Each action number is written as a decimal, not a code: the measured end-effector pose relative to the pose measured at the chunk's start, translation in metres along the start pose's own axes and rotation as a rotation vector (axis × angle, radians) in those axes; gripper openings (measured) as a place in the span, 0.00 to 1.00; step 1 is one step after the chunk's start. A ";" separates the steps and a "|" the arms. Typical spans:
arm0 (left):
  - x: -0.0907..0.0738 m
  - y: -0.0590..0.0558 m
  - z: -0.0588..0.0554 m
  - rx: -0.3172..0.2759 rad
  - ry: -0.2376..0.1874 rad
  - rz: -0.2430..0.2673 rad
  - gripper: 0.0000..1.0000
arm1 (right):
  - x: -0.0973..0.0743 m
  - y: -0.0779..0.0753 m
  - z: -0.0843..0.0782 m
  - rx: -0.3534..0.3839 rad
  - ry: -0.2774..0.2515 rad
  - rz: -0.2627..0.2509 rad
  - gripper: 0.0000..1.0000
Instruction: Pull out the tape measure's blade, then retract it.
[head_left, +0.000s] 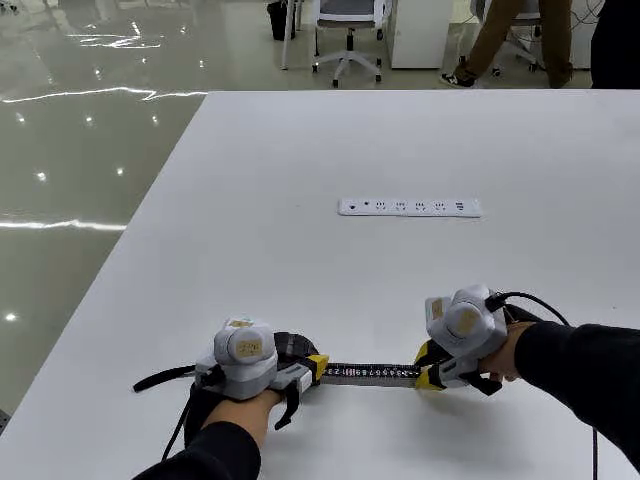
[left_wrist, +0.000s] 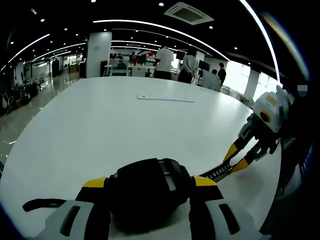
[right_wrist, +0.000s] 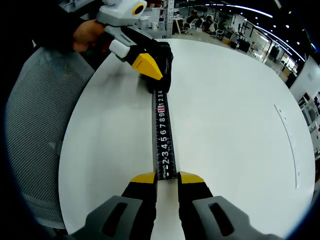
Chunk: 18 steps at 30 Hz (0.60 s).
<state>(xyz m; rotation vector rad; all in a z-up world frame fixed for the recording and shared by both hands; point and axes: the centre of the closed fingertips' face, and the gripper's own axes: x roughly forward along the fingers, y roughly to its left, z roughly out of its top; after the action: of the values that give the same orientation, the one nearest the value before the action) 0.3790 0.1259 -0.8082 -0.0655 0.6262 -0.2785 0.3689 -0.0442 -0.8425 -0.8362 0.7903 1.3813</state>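
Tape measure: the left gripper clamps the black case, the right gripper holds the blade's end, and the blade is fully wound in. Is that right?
Not quite. The blade is pulled out, not wound in: the right gripper view shows its numbered strip running from the case to the right gripper at its end. The left gripper does clamp the case.

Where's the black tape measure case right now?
The case sits by the near edge of the table, left of centre in the head view, gripped by the left claw; its blade runs right to the right claw.
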 end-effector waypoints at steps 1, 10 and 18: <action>0.000 0.000 0.000 -0.001 0.000 -0.001 0.60 | 0.000 0.000 0.000 0.003 0.001 0.000 0.11; 0.000 0.000 0.000 0.000 0.001 -0.004 0.60 | 0.005 0.002 0.008 0.014 -0.006 -0.002 0.11; 0.000 0.000 0.000 0.000 0.002 -0.004 0.60 | 0.008 0.002 0.014 0.029 -0.013 -0.002 0.11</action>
<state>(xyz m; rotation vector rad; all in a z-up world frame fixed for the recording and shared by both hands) 0.3792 0.1258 -0.8085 -0.0670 0.6281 -0.2828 0.3675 -0.0282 -0.8424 -0.8046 0.7978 1.3696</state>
